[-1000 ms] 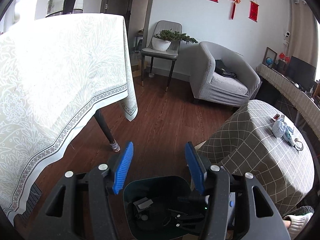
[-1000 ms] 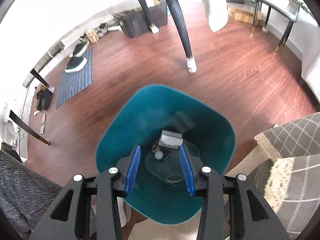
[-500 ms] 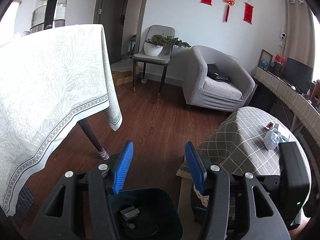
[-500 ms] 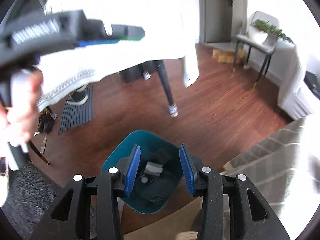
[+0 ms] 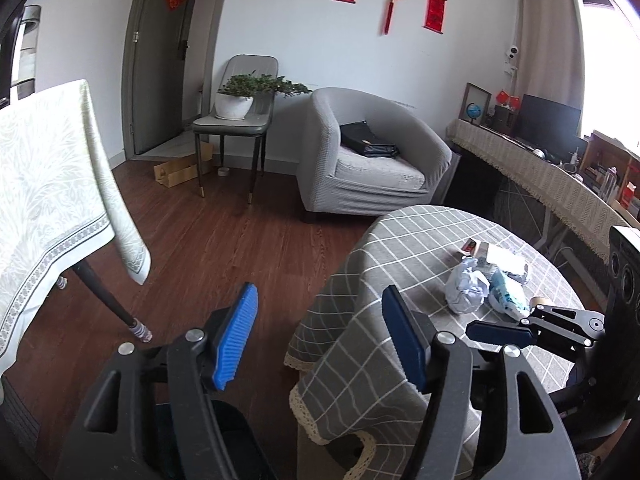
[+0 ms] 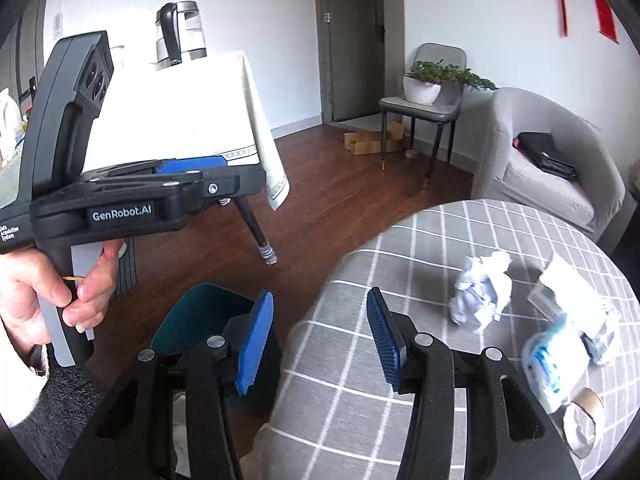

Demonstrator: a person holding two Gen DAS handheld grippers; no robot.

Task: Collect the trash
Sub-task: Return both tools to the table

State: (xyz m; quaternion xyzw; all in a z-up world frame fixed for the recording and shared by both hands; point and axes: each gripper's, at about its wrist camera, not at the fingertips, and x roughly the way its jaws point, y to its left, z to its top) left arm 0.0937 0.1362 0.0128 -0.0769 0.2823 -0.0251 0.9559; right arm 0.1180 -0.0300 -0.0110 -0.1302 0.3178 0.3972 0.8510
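Observation:
A crumpled white paper ball [image 6: 482, 294] lies on the round checked table [image 6: 360, 360], with a blue-and-white wrapper [image 6: 550, 362], a white packet [image 6: 568, 292] and a cardboard tape core [image 6: 584, 420] to its right. The ball also shows in the left wrist view [image 5: 466, 288]. The teal bin [image 6: 192, 312] stands on the floor left of the table. My right gripper [image 6: 320, 340] is open and empty over the table's near edge. My left gripper [image 5: 320, 332] is open and empty, above the floor and the table's left edge.
A dining table with a white cloth [image 5: 44, 184] stands at left, its leg [image 5: 108, 300] near the bin. A grey armchair [image 5: 372, 160], a chair with a potted plant [image 5: 236, 112] and a long sideboard [image 5: 540, 172] line the far side. Wooden floor lies between.
Both grippers have lifted and swung from over the bin toward the round table. The trash on the table has come into the right wrist view.

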